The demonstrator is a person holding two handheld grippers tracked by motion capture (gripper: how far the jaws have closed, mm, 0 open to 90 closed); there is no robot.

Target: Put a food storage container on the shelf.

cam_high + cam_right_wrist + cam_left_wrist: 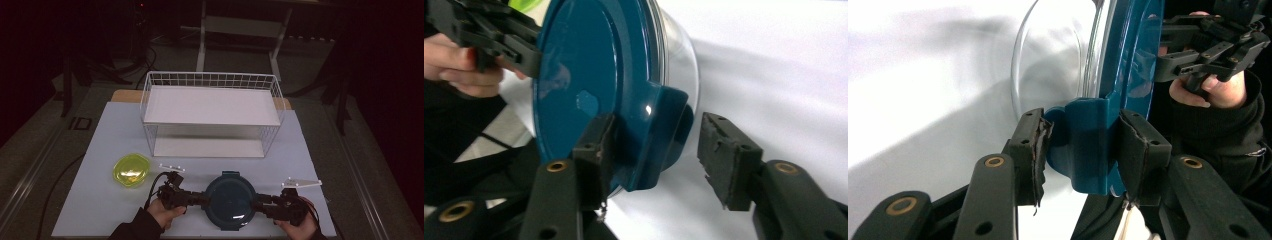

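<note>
As tools [200, 199] [261, 205] flank container [230, 197], shelf [212, 112] apart

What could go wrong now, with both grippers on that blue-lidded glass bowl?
The right gripper has only one pad against the lid's clip; the other stands clear, so lifting now could tip the glass bowl. The left gripper seems to clamp only the opposite clip, which might pop open. The yellow bowl sits near and could get bumped.
</note>
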